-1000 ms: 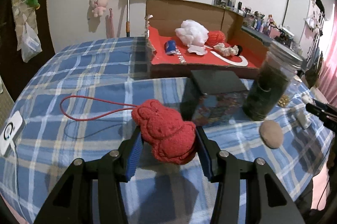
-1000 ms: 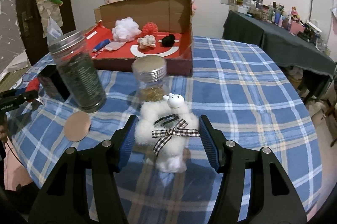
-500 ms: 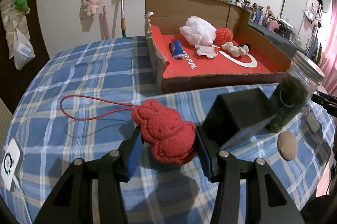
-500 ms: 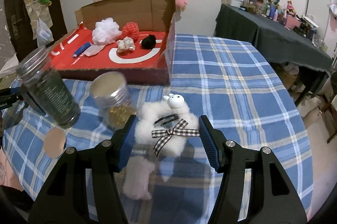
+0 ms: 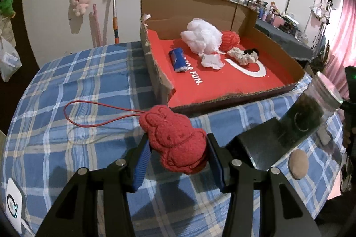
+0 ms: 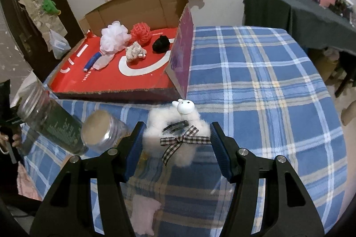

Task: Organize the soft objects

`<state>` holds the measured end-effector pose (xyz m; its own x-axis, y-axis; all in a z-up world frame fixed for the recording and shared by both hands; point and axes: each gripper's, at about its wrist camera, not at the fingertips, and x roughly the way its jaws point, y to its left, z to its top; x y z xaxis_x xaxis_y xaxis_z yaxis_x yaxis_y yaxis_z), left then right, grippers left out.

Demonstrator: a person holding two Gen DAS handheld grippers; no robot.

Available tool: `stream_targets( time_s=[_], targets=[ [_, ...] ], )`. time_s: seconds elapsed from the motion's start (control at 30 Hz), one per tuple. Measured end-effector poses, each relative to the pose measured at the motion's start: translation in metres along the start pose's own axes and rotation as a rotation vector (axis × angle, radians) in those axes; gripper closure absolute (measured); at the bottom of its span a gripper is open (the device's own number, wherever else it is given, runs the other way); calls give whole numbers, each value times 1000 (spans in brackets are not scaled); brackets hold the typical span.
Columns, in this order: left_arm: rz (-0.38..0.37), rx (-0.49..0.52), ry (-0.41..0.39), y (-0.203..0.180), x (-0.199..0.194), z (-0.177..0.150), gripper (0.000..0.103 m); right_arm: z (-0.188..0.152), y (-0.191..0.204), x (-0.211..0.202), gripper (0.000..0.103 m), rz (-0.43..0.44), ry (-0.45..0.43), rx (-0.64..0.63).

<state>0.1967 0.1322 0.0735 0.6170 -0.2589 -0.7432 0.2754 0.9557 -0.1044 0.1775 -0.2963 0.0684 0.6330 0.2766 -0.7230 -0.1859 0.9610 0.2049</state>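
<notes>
My left gripper (image 5: 176, 151) is shut on a red plush bunny (image 5: 175, 141) with a red cord loop (image 5: 89, 113), held above the blue plaid table (image 5: 77, 81). My right gripper (image 6: 176, 142) is shut on a white fluffy scrunchie (image 6: 178, 136) with a checked bow and a small rabbit head, also lifted. The open cardboard box with a red floor (image 5: 222, 81) lies ahead in both views (image 6: 142, 79). It holds a white pouf (image 5: 201, 36), a red pouf (image 6: 141, 33), a beige scrunchie (image 6: 134, 52), a black one (image 6: 161, 44) and a blue roll (image 5: 177, 59).
A dark-filled glass jar (image 5: 309, 116), a black box (image 5: 260, 145) and a round tan pad (image 5: 298, 164) stand right of the left gripper. A short metal-lidded jar (image 6: 104, 133) and a pink cloth (image 6: 144, 212) lie by the right gripper. A white device (image 5: 13, 203) sits at the table's left edge.
Both grippers have risen and moved toward the box with their soft objects still held. The jars and black box now appear lower and nearer the frame sides.
</notes>
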Motion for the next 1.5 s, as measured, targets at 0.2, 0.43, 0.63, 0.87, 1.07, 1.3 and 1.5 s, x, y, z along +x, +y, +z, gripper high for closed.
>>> stream_targets(
  time_s=[0.2,0.43,0.63,0.87,1.07,1.3,1.5],
  targets=[
    [-25,8,4,-3,-1,12,52,13,-5,0,46,69,18,15],
    [-54,-17,33,1,0,17,52,27,-3,3,46,160,54,34],
    [-95,-66,62,5,-4,18,52,34,0,8,46,206,104,36],
    [-120,-100,96,0,-7,18,52,41,2,10,46,208,138,20],
    [-105,-99,96,-1,-10,19,52,47,3,7,46,213,128,10],
    [-102,-96,78,-3,-18,24,52,52,12,5,46,223,122,-18],
    [-119,-78,66,-11,-22,33,52,56,21,7,46,234,119,-42]
  ],
)
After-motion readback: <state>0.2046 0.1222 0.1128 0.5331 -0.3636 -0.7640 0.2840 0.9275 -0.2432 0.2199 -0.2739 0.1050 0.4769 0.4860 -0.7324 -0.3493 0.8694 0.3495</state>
